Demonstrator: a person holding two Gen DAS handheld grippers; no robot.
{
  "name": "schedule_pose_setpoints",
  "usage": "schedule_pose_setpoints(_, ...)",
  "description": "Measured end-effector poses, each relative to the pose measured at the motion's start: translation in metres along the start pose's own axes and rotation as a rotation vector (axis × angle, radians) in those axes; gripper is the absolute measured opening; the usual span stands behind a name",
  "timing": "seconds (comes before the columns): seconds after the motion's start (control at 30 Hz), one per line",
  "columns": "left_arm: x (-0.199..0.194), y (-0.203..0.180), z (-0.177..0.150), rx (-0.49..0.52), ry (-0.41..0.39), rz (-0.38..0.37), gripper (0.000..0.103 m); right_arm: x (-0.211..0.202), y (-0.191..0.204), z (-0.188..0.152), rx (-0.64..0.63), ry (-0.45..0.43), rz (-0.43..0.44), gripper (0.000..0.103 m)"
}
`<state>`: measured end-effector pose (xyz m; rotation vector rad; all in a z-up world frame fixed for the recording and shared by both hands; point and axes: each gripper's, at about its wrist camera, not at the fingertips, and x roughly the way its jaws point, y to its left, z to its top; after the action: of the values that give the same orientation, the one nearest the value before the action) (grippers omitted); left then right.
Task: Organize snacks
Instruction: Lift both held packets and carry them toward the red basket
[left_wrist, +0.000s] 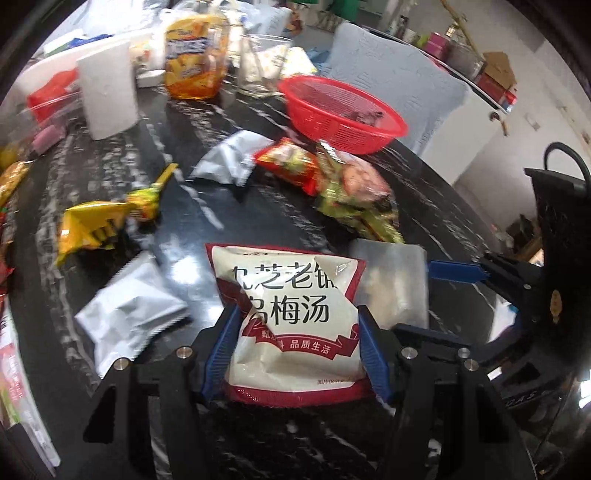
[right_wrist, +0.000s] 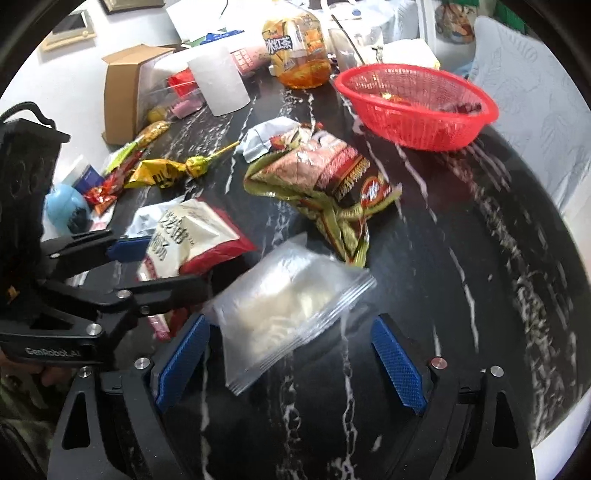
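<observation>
On the black, white-veined marble tabletop (right_wrist: 461, 236), items run from left to right as follows. At far left lie a yellow foil snack wrapper (left_wrist: 92, 229) and a silver foil pouch (left_wrist: 129, 314). Next, the left gripper (left_wrist: 299, 332) is clamped on a white-and-red soup-mix packet printed with Chinese characters (left_wrist: 291, 310); its blue ribbed pads press both side edges, and the packet stands upright between them. Just right of this packet lies a clear zip-seal plastic bag of pale contents (right_wrist: 288, 314). The right gripper (right_wrist: 291, 365) straddles the near end of this bag with its jaws spread wide; the left pad (right_wrist: 181, 362) sits beside the bag's edge, and the right pad stands well apart from it. Beyond the bag lies a crumpled green-and-red snack bag (right_wrist: 325, 177). At far right, near the table edge, stands a red perforated plastic basket (right_wrist: 417, 107) holding a few small wrapped items.
</observation>
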<state>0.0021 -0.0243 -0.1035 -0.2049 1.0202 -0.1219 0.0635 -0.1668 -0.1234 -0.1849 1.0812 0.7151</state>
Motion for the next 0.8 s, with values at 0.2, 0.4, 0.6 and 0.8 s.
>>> schedule_pose_setpoints(0.2, -0.008, 0.016, -0.006, -0.024, -0.023, 0.056, 0.061, 0.01, 0.003, 0.01, 0.048, 0.047, 0.053, 0.092)
schedule_pose_setpoints(0.4, -0.009, 0.019, -0.007, 0.005, -0.034, 0.089, 0.061, 0.015, -0.004, 0.018, 0.138, 0.045, 0.117, 0.092)
schedule_pose_setpoints(0.6, -0.006, 0.021, -0.01, 0.002, -0.033, 0.069, 0.061, 0.024, 0.007, 0.023, 0.1, 0.027, 0.064, 0.089)
schedule_pose_setpoints(0.8, -0.003, 0.019, -0.01, 0.016, -0.036, 0.08, 0.061, 0.025, 0.014, 0.02, 0.038, 0.006, 0.011, 0.062)
